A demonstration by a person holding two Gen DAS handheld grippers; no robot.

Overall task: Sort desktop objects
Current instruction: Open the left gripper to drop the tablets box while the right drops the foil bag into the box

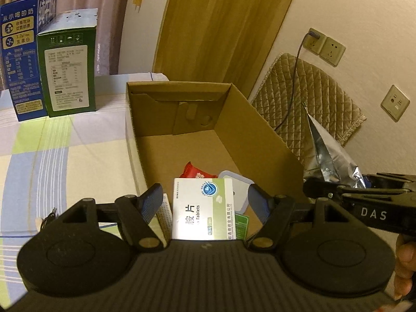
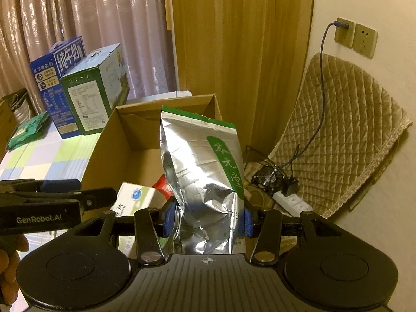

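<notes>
My left gripper (image 1: 204, 202) is open over the near end of an open cardboard box (image 1: 260, 135). A white and green tablet box (image 1: 204, 208) lies between its fingers without touching them. A red packet (image 1: 193, 171) and a white square item (image 1: 240, 187) lie in the box beside it. My right gripper (image 2: 206, 221) is shut on a silver foil bag with a green label (image 2: 202, 171), held upright over the box's right side (image 2: 104, 145). The bag also shows in the left wrist view (image 1: 330, 156).
A blue milk carton (image 1: 19, 59) and a green carton (image 1: 69, 72) stand on the checked tablecloth (image 1: 65, 156) at the back left. A green packet (image 2: 28, 130) lies at the far left. A quilted cushion (image 2: 338, 135), fan and power strip (image 2: 291, 202) are on the right.
</notes>
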